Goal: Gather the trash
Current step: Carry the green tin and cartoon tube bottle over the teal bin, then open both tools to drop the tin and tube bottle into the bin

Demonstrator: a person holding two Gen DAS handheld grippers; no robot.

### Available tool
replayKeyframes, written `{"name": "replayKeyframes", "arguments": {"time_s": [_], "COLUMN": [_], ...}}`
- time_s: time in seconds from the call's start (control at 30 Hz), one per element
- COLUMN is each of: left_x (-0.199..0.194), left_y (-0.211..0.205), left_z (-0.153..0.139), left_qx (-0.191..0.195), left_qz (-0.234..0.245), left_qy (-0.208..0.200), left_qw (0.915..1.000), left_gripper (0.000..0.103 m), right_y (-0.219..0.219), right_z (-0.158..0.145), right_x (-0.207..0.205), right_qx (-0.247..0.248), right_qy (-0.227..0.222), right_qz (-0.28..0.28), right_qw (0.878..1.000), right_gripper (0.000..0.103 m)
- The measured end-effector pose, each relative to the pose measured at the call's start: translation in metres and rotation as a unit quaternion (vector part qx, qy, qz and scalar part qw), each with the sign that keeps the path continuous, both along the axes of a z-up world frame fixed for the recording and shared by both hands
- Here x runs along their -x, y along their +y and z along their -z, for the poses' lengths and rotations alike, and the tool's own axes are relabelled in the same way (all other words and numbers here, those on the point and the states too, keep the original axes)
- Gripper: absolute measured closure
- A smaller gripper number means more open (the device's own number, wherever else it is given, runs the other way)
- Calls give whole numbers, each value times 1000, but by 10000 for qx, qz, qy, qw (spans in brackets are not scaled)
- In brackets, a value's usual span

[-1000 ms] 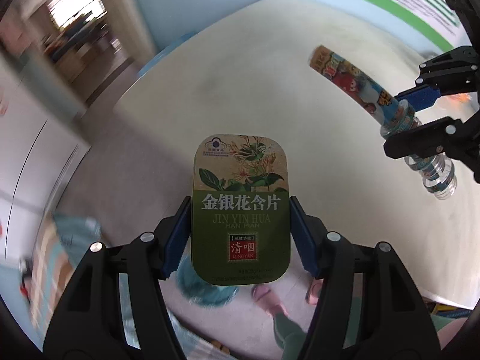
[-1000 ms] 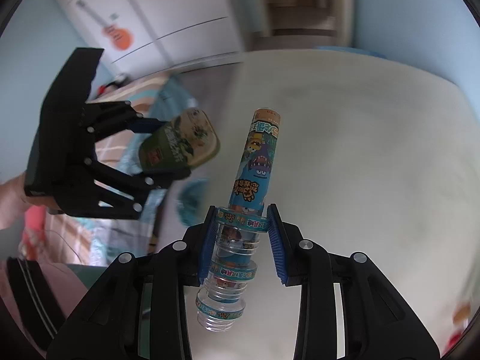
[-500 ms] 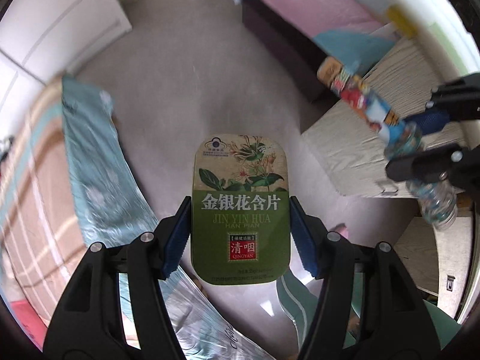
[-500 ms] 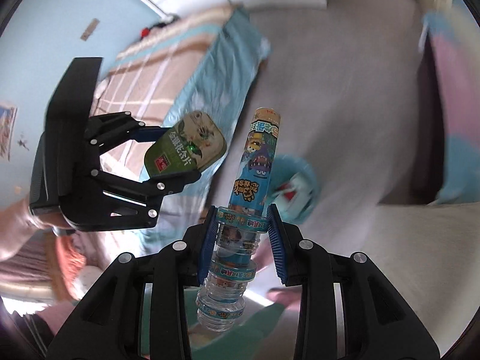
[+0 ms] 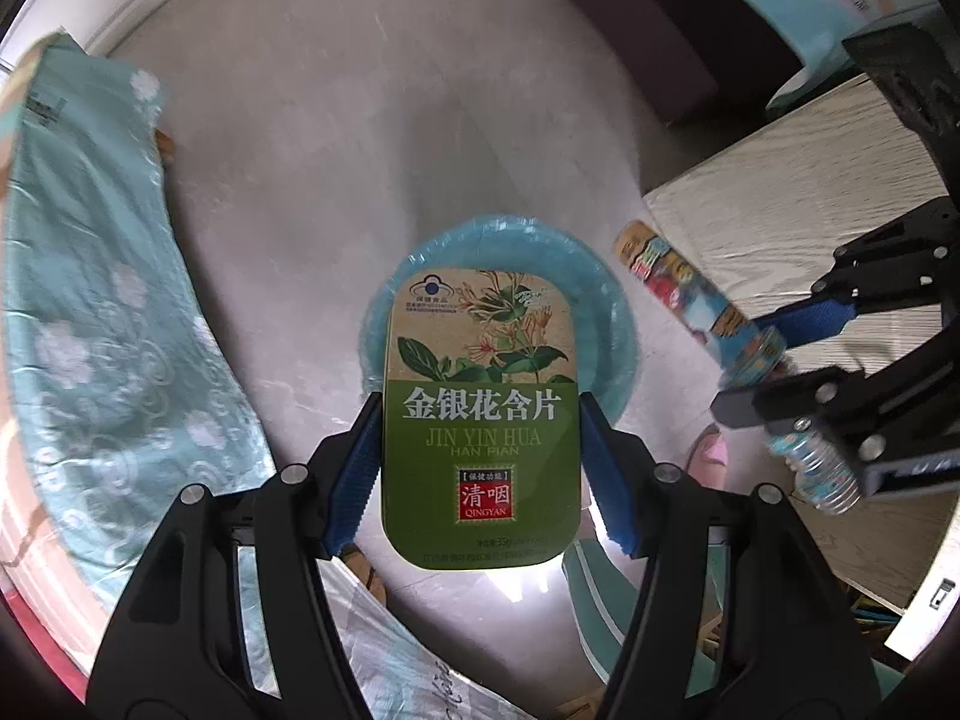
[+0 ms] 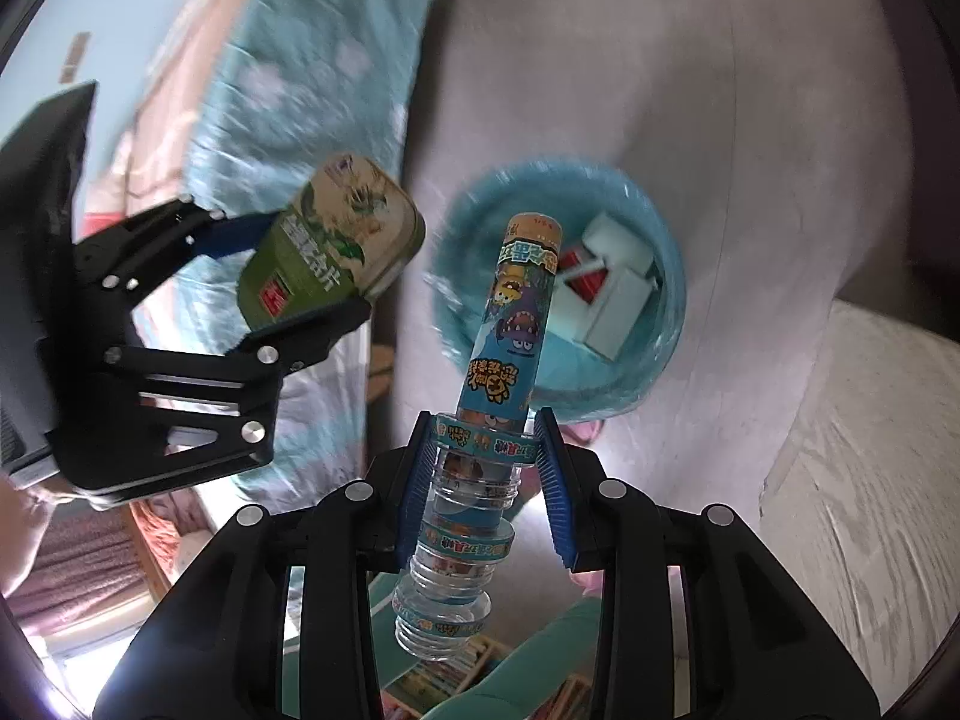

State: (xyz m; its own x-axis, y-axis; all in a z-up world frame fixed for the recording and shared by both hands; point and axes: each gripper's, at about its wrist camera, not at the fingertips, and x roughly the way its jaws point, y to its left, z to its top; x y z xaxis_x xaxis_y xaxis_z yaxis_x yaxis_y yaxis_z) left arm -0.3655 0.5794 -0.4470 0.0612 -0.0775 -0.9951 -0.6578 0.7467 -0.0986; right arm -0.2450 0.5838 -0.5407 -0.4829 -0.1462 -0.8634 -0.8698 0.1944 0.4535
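Observation:
My left gripper (image 5: 482,468) is shut on a green lozenge tin (image 5: 483,396) with a flower print, held above a blue trash bin (image 5: 606,324) on the floor. My right gripper (image 6: 487,468) is shut on a clear plastic bottle (image 6: 510,324) with a cartoon label, pointing at the same bin (image 6: 663,348), which holds white boxes and a red packet (image 6: 585,279). The left gripper and tin (image 6: 327,258) show at the left of the right wrist view. The right gripper and bottle (image 5: 690,294) show at the right of the left wrist view.
A bed with a teal flowered cover (image 5: 90,312) lies left of the bin. A light wooden table (image 5: 810,222) stands on the right, also in the right wrist view (image 6: 870,450). The floor (image 5: 360,138) is pale grey. A pink slipper (image 5: 708,456) is near the bin.
Both grippers have swung away from the table and down toward the floor. The blue bin has come into view directly under the tin and the bottle. Both grips are unchanged.

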Motion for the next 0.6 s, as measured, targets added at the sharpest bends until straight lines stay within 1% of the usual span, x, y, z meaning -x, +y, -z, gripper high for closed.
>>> {"name": "replayKeyframes", "arguments": {"time_s": [0.07,0.13,0.17,0.2,0.23,0.27,0.3,0.37,0.4,0.43,0.53,0.6], "left_x": [1,-1,-1,0,0,0,0,0,0,0,1,4], "left_y": [2,2,3,3,4,5,5,3,3,3,2,1], "left_z": [27,41,49,54,59,63,66,68,66,65,56,46], "left_qx": [126,174,181,211,231,227,218,202,148,107,64,56], "left_qz": [-93,-169,-207,-221,-245,-256,-253,-232,-218,-199,-171,-185], "left_qy": [91,164,189,205,252,282,356,387,406,397,393,361], "left_qw": [9998,9996,9994,9993,9991,9990,9988,9988,9988,9990,9991,9992], "left_gripper": [43,43,43,43,43,42,39,34,28,26,25,25], "right_y": [3,5,6,8,5,7,8,9,9,9,6,2], "right_z": [23,42,48,54,57,58,59,56,51,50,32,13], "right_x": [4,5,5,7,5,5,5,1,0,-1,-7,-11], "right_qx": [75,129,161,183,182,184,197,164,105,69,-19,-112], "right_qy": [-46,-65,-48,-104,-156,-198,-230,-238,-258,-280,-300,-336], "right_qz": [-72,-88,-91,-141,-175,-212,-209,-158,-163,-169,-139,-131], "right_qw": [9999,9999,9998,9997,9996,9994,9993,9995,9995,9994,9995,9993], "right_gripper": [67,65,62,56,53,52,52,52,50,49,49,49]}}
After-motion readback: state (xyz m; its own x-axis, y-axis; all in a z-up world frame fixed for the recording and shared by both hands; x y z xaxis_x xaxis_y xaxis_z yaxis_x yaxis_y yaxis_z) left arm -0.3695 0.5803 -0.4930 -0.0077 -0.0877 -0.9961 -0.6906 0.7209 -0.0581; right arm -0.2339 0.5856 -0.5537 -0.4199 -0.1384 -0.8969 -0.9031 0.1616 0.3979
